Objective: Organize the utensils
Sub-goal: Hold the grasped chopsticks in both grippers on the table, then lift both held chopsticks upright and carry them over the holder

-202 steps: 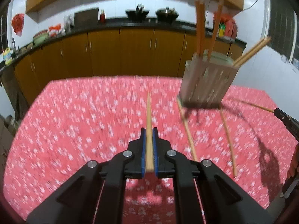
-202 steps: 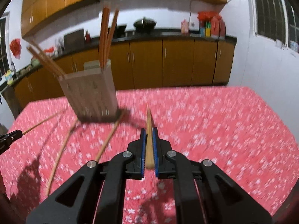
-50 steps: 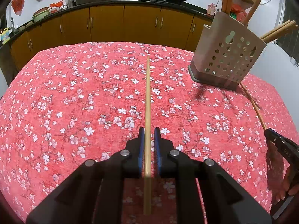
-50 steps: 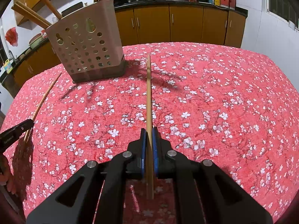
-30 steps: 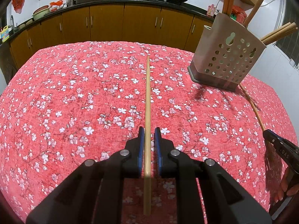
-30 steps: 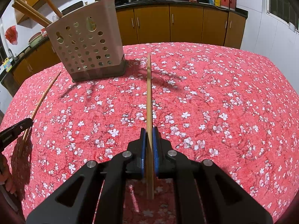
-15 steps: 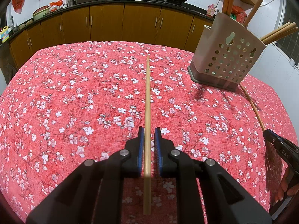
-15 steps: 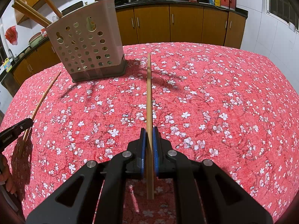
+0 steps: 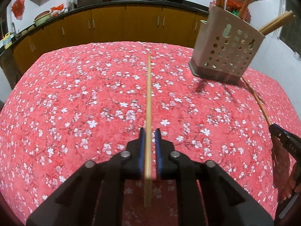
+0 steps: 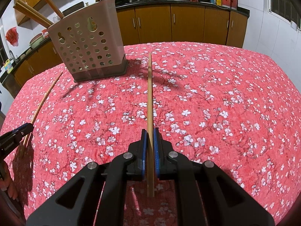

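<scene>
A pale perforated utensil holder (image 9: 225, 49) (image 10: 88, 45) stands on the red flowered tablecloth (image 9: 75, 94) with several chopsticks in it. My left gripper (image 9: 150, 131) sits low over the cloth, its jaws closing around a chopstick (image 9: 149, 94) that lies between them. A thin gap shows at the right pad. My right gripper (image 10: 150, 131) is shut on another chopstick (image 10: 150, 90), which points toward the holder. Each view shows the other gripper at its edge: the left gripper (image 10: 28, 128) and the right gripper (image 9: 274, 130).
Brown kitchen cabinets (image 9: 141, 24) with a dark counter, woks and bottles line the far wall. The table's edges curve away on both sides. A person's fingers (image 10: 7, 184) show at the frame edge. A white tiled wall (image 10: 272, 28) stands to the right.
Since the oldest frames both grippers have come down close over the cloth, each at a different chopstick. Over the last second nothing has visibly moved.
</scene>
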`<act>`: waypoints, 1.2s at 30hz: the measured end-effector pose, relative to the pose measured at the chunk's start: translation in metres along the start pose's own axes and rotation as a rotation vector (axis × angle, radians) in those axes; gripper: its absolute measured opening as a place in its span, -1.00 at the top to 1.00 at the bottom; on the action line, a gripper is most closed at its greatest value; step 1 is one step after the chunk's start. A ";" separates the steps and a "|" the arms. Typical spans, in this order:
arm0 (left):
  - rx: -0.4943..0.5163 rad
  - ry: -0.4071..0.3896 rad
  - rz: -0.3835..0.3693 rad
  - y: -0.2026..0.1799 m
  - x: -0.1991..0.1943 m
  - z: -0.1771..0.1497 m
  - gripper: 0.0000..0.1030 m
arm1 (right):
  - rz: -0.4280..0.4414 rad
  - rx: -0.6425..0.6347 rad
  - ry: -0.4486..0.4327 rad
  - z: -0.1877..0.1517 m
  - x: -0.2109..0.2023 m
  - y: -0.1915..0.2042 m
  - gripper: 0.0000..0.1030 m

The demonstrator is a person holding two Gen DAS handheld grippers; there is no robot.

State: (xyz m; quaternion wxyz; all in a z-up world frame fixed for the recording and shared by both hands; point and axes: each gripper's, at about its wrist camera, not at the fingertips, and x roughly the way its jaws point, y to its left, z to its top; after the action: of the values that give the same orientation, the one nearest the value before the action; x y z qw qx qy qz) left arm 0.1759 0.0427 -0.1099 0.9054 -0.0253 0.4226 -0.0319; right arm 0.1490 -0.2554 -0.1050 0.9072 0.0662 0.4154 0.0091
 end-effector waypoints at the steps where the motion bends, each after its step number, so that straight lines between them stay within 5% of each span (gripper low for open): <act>1: 0.006 0.001 0.002 0.001 -0.001 0.000 0.84 | -0.001 -0.005 -0.002 0.000 -0.001 0.000 0.85; 9: 0.023 -0.023 -0.021 0.007 -0.032 0.003 0.85 | -0.004 -0.012 -0.160 0.012 -0.054 -0.005 0.85; 23: 0.052 -0.317 -0.095 -0.002 -0.141 0.058 0.85 | -0.015 -0.005 -0.422 0.053 -0.133 -0.013 0.86; 36: 0.053 -0.362 -0.152 -0.011 -0.160 0.078 0.85 | -0.006 -0.005 -0.471 0.064 -0.148 -0.010 0.86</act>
State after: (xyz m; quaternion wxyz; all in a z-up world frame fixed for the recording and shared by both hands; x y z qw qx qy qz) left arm 0.1323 0.0459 0.0632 0.9619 -0.0386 0.2487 -0.1064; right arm 0.1004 -0.2829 0.0464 0.9792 0.0628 0.1927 -0.0084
